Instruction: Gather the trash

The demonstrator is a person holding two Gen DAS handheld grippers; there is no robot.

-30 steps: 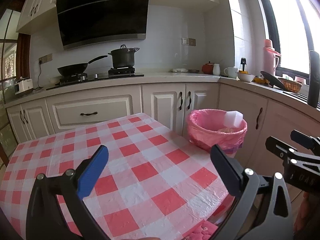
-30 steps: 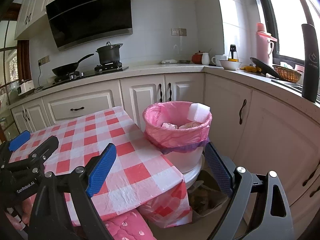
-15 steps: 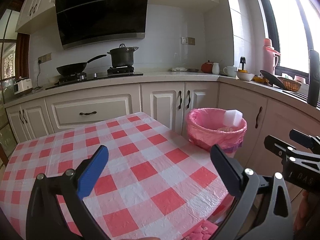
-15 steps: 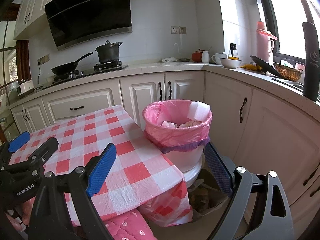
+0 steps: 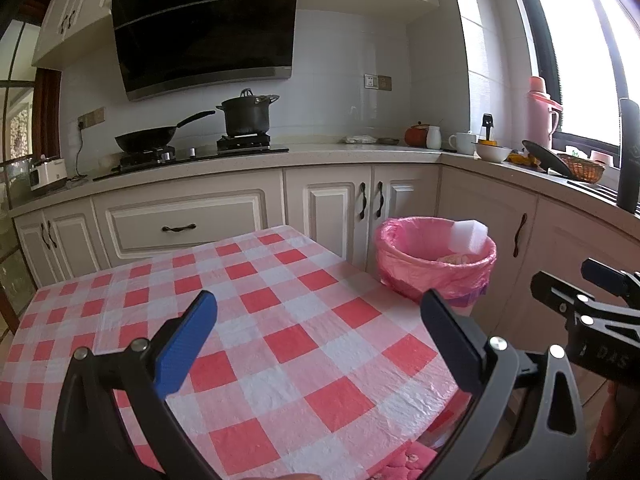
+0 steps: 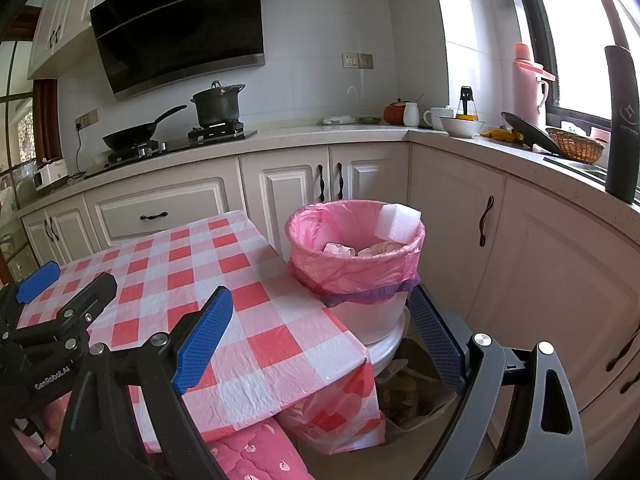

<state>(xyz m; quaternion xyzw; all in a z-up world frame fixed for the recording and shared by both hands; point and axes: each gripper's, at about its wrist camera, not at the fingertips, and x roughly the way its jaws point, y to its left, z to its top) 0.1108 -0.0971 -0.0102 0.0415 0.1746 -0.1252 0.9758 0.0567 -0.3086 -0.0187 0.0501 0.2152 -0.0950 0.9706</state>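
A white bin lined with a pink bag (image 6: pixel 356 268) stands on a white stool beside the table's right edge; it also shows in the left wrist view (image 5: pixel 434 268). A white foam block (image 6: pixel 398 222) leans inside its rim above crumpled trash (image 6: pixel 360 249). My left gripper (image 5: pixel 318 340) is open and empty above the red-and-white checked tablecloth (image 5: pixel 256 320). My right gripper (image 6: pixel 324 332) is open and empty, hovering at the table's right corner just in front of the bin. Each gripper shows at the edge of the other's view.
White kitchen cabinets (image 6: pixel 288 196) run behind and to the right. A wok and a pot (image 5: pixel 246 116) sit on the stove. The counter holds a bowl (image 6: pixel 460 126), a pink thermos (image 6: pixel 528 84) and a basket (image 6: pixel 576 150). A pink cushion (image 6: pixel 256 452) lies below the table edge.
Both grippers stay open and empty. The views have shifted only slightly; the bin and its contents have not moved.
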